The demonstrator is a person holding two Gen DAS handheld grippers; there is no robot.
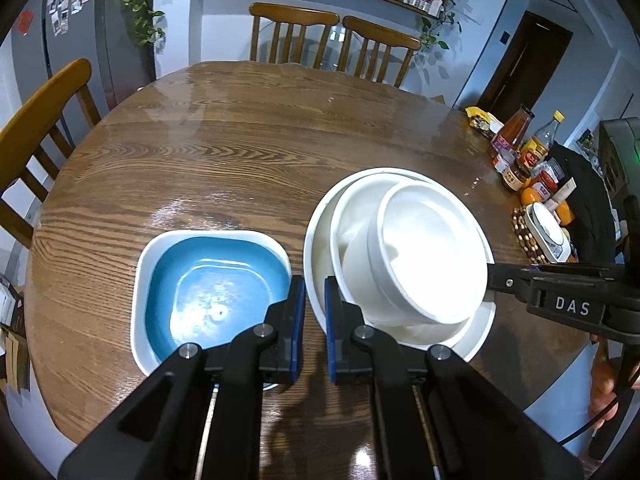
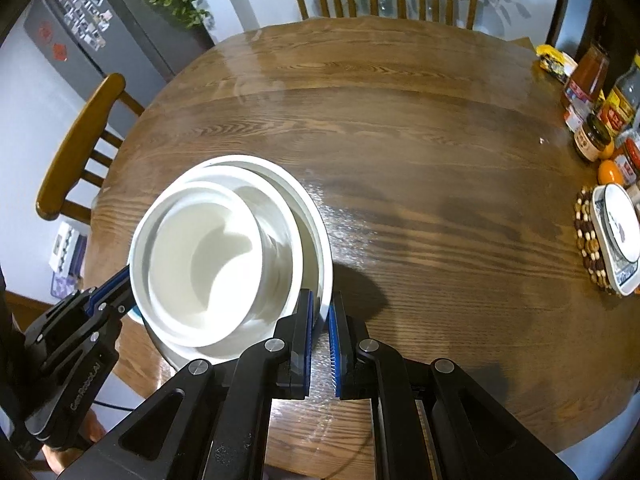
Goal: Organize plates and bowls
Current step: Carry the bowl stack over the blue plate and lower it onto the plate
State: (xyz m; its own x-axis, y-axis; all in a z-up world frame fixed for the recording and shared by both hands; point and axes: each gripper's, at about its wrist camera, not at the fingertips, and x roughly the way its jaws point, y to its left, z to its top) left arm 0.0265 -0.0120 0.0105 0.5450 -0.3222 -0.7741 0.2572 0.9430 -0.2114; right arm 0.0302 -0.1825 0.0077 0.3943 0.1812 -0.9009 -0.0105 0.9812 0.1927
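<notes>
The left gripper pinches the near-left rim of a white plate between its blue-padded fingers. Two white bowls sit nested on that plate, right of the fingers. Left of the fingers, a blue square dish rests on the wooden desk. The right gripper grips the stack's far-right rim.

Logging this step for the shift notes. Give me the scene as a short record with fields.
table: round wooden table
white stack: three nested white dishes, held between both tools
left tool: shut on the stack's outer rim, left side
right tool: shut on the outer rim, right side
blue dish: square blue dish with a white rim, flat on the table left of the stack
far edge: bottles and jars
</notes>
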